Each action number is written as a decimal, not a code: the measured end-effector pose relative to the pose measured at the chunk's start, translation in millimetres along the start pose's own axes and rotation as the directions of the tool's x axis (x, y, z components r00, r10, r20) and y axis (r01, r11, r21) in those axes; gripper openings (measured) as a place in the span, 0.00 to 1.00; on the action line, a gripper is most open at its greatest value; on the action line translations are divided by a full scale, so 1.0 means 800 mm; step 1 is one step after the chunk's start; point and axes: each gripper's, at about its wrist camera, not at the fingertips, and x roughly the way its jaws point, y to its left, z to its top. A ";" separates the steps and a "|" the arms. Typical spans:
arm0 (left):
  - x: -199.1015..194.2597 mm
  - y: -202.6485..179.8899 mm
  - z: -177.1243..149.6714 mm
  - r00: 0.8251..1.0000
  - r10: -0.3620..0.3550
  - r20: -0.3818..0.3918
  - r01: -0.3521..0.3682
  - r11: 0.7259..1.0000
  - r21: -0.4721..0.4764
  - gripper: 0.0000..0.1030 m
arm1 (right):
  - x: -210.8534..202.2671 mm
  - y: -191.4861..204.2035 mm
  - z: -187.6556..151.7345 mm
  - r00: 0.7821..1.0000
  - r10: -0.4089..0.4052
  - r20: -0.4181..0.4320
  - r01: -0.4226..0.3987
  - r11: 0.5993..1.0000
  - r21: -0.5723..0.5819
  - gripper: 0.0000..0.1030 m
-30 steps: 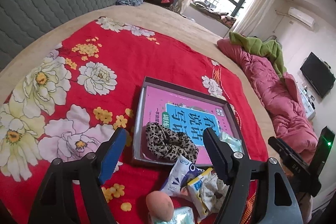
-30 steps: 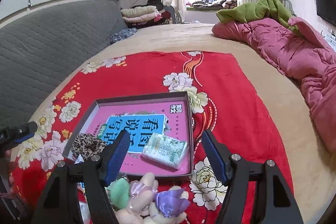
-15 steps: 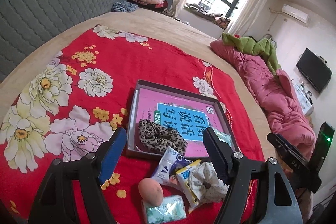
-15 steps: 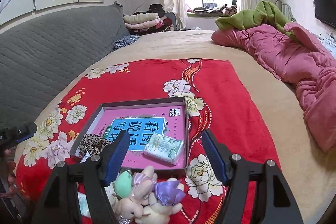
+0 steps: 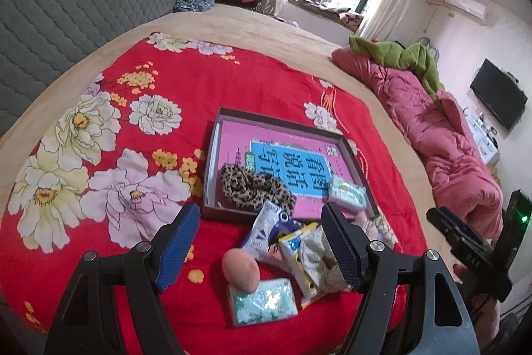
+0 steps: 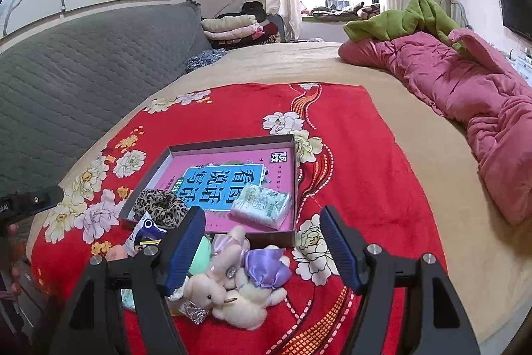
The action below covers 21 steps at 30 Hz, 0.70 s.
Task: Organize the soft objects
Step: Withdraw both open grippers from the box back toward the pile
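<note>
A dark shallow box (image 5: 217, 135) (image 6: 292, 155) with a pink book inside lies on the red flowered blanket. In it are a leopard scrunchie (image 5: 256, 188) (image 6: 159, 207) and a green tissue pack (image 5: 347, 197) (image 6: 261, 205). Before the box lie snack packets (image 5: 299, 248), a pink sponge egg (image 5: 241, 270) and another tissue pack (image 5: 264, 300). Plush rabbits with purple bows (image 6: 239, 281) and a green sponge (image 6: 201, 252) lie near the right gripper. My left gripper (image 5: 261, 250) is open and empty above the packets. My right gripper (image 6: 261, 252) is open and empty above the plush toys.
The red blanket (image 5: 99, 128) covers a beige bed. A grey quilted headboard (image 6: 83, 62) is at the left. A pink duvet (image 6: 465, 88) with a green blanket (image 6: 409, 19) lies at the right. Folded clothes (image 6: 232, 25) are stacked at the back.
Both grippers have drawn back and up from the box, so more of the loose items in front of it show. Both stay open. Nothing on the blanket moved.
</note>
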 end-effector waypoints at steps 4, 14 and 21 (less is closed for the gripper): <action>0.001 -0.003 -0.009 1.000 0.012 -0.023 -0.012 1.000 0.007 0.74 | -0.006 0.001 -0.001 1.000 0.012 0.006 -0.012 1.000 -0.003 0.69; 0.006 -0.009 -0.031 0.997 0.040 -0.067 -0.040 0.999 0.012 0.74 | -0.010 0.002 -0.013 1.000 0.023 -0.009 -0.023 1.000 -0.006 0.69; 0.016 -0.016 -0.045 0.993 0.052 -0.105 -0.049 0.998 0.036 0.74 | -0.009 0.015 -0.033 0.999 0.035 -0.040 -0.037 0.998 -0.055 0.69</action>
